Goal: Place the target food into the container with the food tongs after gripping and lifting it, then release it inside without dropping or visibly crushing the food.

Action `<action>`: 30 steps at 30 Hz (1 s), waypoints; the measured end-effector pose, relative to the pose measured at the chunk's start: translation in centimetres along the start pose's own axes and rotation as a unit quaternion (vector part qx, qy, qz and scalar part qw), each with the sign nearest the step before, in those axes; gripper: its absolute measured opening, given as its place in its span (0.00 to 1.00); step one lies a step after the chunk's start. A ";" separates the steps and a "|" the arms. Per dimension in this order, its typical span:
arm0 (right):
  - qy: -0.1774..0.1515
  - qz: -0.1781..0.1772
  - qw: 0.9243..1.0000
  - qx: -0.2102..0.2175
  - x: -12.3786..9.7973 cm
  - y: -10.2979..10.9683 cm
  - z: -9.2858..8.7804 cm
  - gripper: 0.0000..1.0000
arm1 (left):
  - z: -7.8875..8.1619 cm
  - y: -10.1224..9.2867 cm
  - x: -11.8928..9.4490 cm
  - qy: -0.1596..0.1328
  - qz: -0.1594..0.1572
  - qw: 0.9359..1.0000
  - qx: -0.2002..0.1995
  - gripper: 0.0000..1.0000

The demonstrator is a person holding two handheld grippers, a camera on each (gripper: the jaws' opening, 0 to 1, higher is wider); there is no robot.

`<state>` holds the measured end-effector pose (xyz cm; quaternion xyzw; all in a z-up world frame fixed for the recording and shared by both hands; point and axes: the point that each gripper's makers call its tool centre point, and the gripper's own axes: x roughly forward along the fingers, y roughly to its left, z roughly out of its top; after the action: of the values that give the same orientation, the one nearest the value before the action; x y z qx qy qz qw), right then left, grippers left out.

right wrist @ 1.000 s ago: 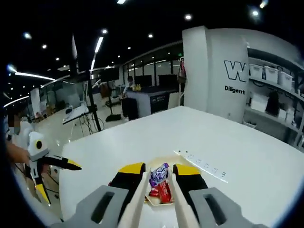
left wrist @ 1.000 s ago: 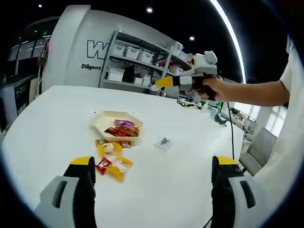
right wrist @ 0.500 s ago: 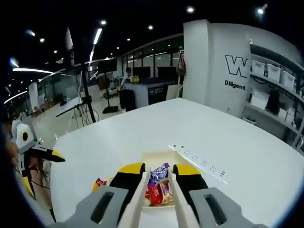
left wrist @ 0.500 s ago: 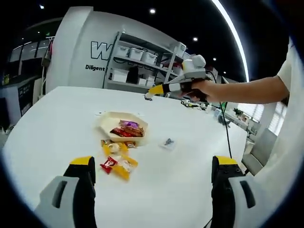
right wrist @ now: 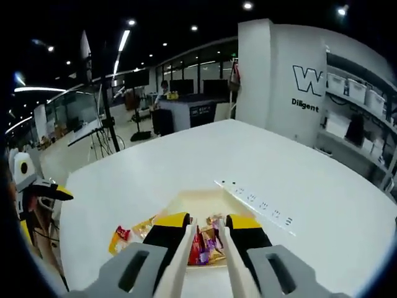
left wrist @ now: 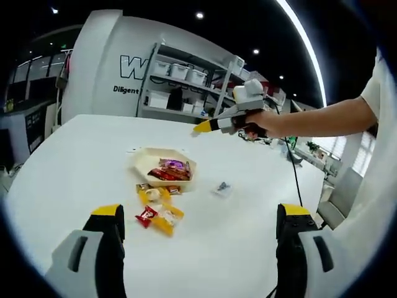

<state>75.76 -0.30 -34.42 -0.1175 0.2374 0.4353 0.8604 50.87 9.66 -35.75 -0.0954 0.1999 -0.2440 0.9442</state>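
A wide white table (left wrist: 74, 161) carries everything. Behind it, the left gripper view takes in a shelf rack (left wrist: 180, 84) of bins and a grey wall. The right gripper view takes in the same wall plus a long open hall, and a white power strip (right wrist: 257, 206) lying on the table just past the tray.

The cream tray (left wrist: 144, 162) sits mid-table holding wrapped snacks (left wrist: 170, 172). Just beside it, on the bare table, lies a loose heap of yellow and red snack packets (left wrist: 155, 208); a small single wrapper (left wrist: 222, 187) lies apart.

The left gripper (left wrist: 198, 233) hangs low with its jaws spread wide, empty. The right gripper (right wrist: 206, 234), held in a hand (left wrist: 257, 121) above the table, clamps a pair of pale food tongs (right wrist: 180, 261); their arms are close together over the tray. Whether the tongs hold a snack, I cannot tell.
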 end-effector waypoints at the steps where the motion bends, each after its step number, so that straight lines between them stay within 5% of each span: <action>1: 0.000 0.000 1.000 0.001 0.0 0.0 0.0 0.19 | 0.0 0.0 -0.1 -0.001 0.001 1.000 0.000 0.99; 14: -0.005 0.006 1.000 0.005 -0.2 0.3 0.0 0.19 | 0.2 0.2 -0.4 -0.004 0.003 1.000 0.002 0.99; 30: 0.002 0.050 0.999 0.000 0.4 6.4 -1.4 0.20 | -0.3 0.1 -1.1 -0.003 0.003 1.000 0.001 0.99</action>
<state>70.40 3.23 -35.84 -0.1064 0.2446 0.4775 0.8371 49.91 10.22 -35.69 -0.0945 0.1967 -0.2410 0.9457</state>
